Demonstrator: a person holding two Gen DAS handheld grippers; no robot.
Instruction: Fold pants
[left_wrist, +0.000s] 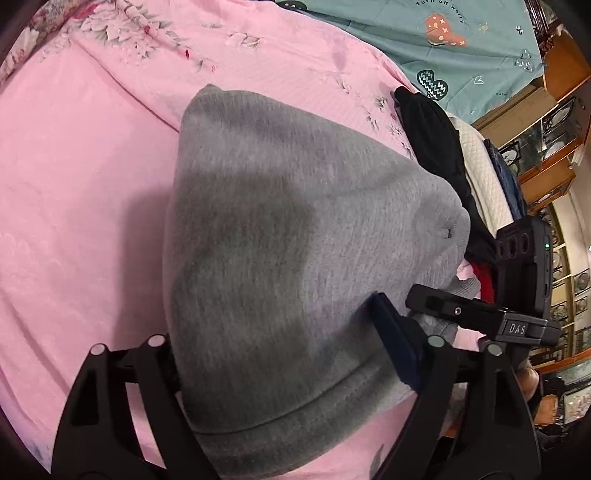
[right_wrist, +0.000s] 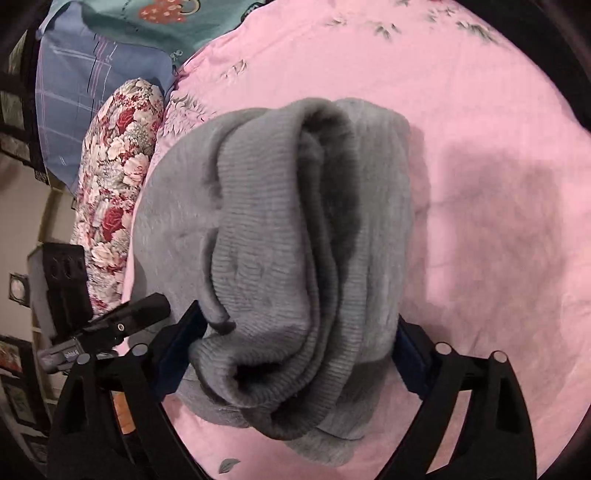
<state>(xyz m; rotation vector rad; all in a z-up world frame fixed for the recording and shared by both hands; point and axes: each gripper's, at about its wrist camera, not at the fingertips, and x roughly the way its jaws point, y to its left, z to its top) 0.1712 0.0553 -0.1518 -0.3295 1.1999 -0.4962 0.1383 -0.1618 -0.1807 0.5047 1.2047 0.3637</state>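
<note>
On the pink bed sheet (left_wrist: 74, 184), both my left hand-held gripper (left_wrist: 284, 365) and right hand-held gripper (right_wrist: 295, 354) clamp the gray pants (left_wrist: 280, 240).

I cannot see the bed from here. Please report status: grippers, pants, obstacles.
Left gripper and right gripper both shut on grey pants, bunched over pink bedsheet. Dark clothes pile beside them, not blocking.

Home bedroom, pink bedsheet (left_wrist: 92, 177), floral pillow (right_wrist: 114, 192)
</note>
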